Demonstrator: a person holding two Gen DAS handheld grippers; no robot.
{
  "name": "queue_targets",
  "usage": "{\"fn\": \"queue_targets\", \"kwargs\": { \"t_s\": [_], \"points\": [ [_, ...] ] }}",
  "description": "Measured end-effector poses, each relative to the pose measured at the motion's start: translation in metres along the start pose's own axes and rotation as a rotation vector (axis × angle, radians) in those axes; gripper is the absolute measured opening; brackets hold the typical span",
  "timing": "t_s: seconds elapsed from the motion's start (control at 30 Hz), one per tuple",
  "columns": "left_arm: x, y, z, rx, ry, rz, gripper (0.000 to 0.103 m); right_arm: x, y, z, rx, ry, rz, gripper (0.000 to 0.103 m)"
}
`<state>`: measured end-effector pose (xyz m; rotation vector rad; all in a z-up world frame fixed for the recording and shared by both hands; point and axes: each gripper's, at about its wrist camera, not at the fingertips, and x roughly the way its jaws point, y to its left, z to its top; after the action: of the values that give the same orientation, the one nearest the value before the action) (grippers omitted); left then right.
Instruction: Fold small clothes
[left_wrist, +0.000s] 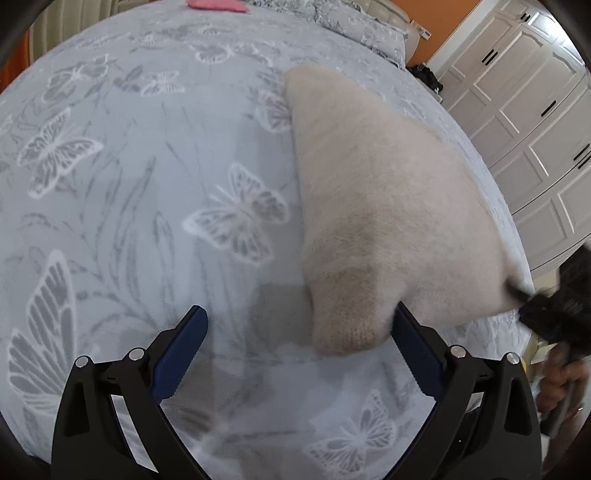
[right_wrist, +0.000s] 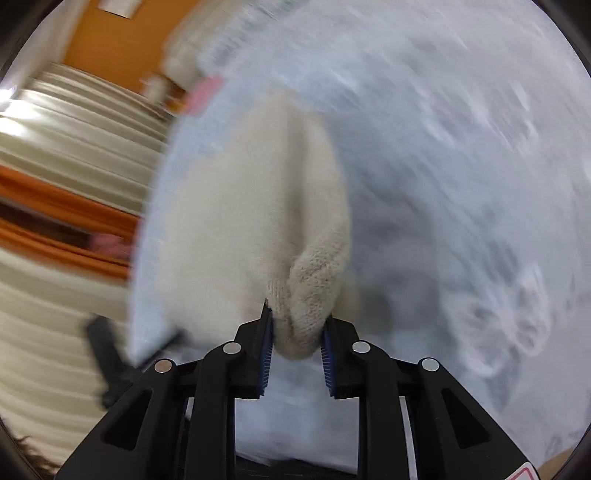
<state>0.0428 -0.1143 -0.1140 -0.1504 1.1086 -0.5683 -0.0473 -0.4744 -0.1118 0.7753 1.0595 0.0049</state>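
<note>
A small cream knitted garment (left_wrist: 384, 206) lies on the grey butterfly-print bedspread (left_wrist: 129, 192). In the left wrist view my left gripper (left_wrist: 299, 325) is open, and a lower corner of the garment hangs between its fingers next to the right finger (left_wrist: 413, 343). My right gripper (left_wrist: 517, 291) shows at the right edge, pinching the garment's other corner. In the blurred right wrist view the right gripper (right_wrist: 297, 328) is shut on a bunched fold of the cream garment (right_wrist: 251, 206), lifted above the bed.
A pink item (left_wrist: 216, 4) lies at the far end of the bed. White cupboard doors (left_wrist: 524, 96) stand to the right of the bed. In the right wrist view there are cream curtains (right_wrist: 55, 155) and an orange wall (right_wrist: 122, 40).
</note>
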Motion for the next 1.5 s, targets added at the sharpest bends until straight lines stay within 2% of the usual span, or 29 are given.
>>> {"fn": "queue_targets", "kwargs": {
  "t_s": [0.07,0.1,0.17,0.2,0.3,0.33,0.4,0.43,0.47,0.5,0.6,0.7,0.73,0.77,0.8,0.87,0.9,1.0,1.07,1.1,1.13,1.17,1.23,1.3,1.33,1.4,1.5],
  "points": [
    [0.001,-0.004,-0.001,0.031,-0.002,0.019,0.098,-0.002,-0.005,-0.005,0.010,0.006,0.014,0.035],
    [-0.001,-0.006,-0.002,0.043,-0.006,0.019,0.098,-0.017,0.000,-0.008,-0.010,-0.043,0.027,0.036],
    [-0.007,-0.007,-0.002,0.036,-0.009,-0.008,0.096,-0.040,0.012,-0.010,-0.072,-0.129,-0.009,0.044],
    [-0.009,-0.007,-0.001,0.026,-0.012,-0.014,0.096,-0.050,0.020,-0.009,-0.115,-0.162,-0.024,0.044],
    [-0.029,-0.009,0.004,-0.037,-0.051,-0.117,0.096,-0.067,0.038,0.002,-0.287,-0.183,0.017,0.044],
    [-0.040,-0.012,0.006,-0.061,-0.077,-0.194,0.096,-0.067,0.041,0.006,-0.326,-0.178,0.020,0.044],
    [-0.055,-0.021,0.011,-0.091,-0.121,-0.294,0.097,-0.056,0.040,0.017,-0.430,-0.112,0.066,0.050],
    [-0.059,-0.029,0.014,-0.091,-0.137,-0.345,0.098,-0.044,0.042,0.023,-0.455,-0.067,0.083,0.057],
    [-0.057,-0.036,0.018,-0.083,-0.133,-0.371,0.098,-0.037,0.037,0.026,-0.483,-0.017,0.094,0.057],
    [-0.052,-0.041,0.019,-0.077,-0.121,-0.372,0.098,-0.027,0.036,0.032,-0.539,0.049,0.097,0.057],
    [-0.014,-0.054,0.024,-0.045,-0.025,-0.280,0.098,-0.014,0.048,0.039,-0.698,0.140,0.146,0.057],
    [-0.005,-0.057,0.016,-0.004,-0.034,-0.217,0.098,0.001,0.053,0.045,-0.755,0.252,0.215,0.057],
    [-0.004,-0.059,0.013,0.021,-0.043,-0.191,0.098,0.006,0.052,0.043,-0.769,0.288,0.218,0.043],
    [-0.005,-0.060,0.012,0.031,-0.046,-0.175,0.098,0.012,0.053,0.043,-0.789,0.326,0.215,0.009],
    [-0.004,-0.062,0.009,0.042,-0.047,-0.153,0.098,0.016,0.057,0.041,-0.813,0.351,0.216,0.010],
    [-0.001,-0.065,0.006,0.055,-0.046,-0.123,0.098,0.001,0.055,0.037,-0.838,0.294,0.241,0.009],
    [-0.001,-0.064,0.006,0.062,-0.049,-0.112,0.098,-0.003,0.050,0.037,-0.822,0.267,0.242,0.009],
    [0.001,-0.071,0.001,0.086,-0.058,-0.068,0.098,0.005,0.024,0.037,-0.709,0.212,0.130,0.008],
    [0.001,-0.077,0.005,0.099,-0.051,-0.033,0.098,-0.002,0.018,0.029,-0.623,0.166,0.091,0.016],
    [-0.005,-0.079,0.007,0.087,-0.056,-0.039,0.098,-0.011,0.020,0.026,-0.582,0.128,0.064,0.018],
    [-0.013,-0.078,0.009,0.065,-0.067,-0.061,0.098,-0.019,0.022,0.024,-0.544,0.092,0.056,0.035],
    [-0.024,-0.073,0.014,0.019,-0.087,-0.112,0.098,-0.027,0.022,0.024,-0.495,0.052,0.062,0.062],
    [-0.036,-0.063,0.025,-0.058,-0.103,-0.170,0.098,-0.049,0.024,0.027,-0.338,-0.085,0.097,0.089],
    [-0.033,-0.050,0.041,-0.137,-0.075,-0.183,0.098,-0.055,0.021,0.035,-0.238,-0.138,0.151,0.089],
    [-0.024,-0.041,0.050,-0.191,-0.031,-0.171,0.098,-0.049,0.022,0.041,-0.172,-0.131,0.159,0.089],
    [0.000,-0.023,0.063,-0.304,0.077,-0.140,0.098,-0.028,0.021,0.051,-0.071,-0.102,0.142,0.089],
    [0.028,-0.008,0.067,-0.397,0.152,-0.157,0.098,0.009,0.017,0.055,0.026,-0.019,0.137,0.089]
  ]
}}
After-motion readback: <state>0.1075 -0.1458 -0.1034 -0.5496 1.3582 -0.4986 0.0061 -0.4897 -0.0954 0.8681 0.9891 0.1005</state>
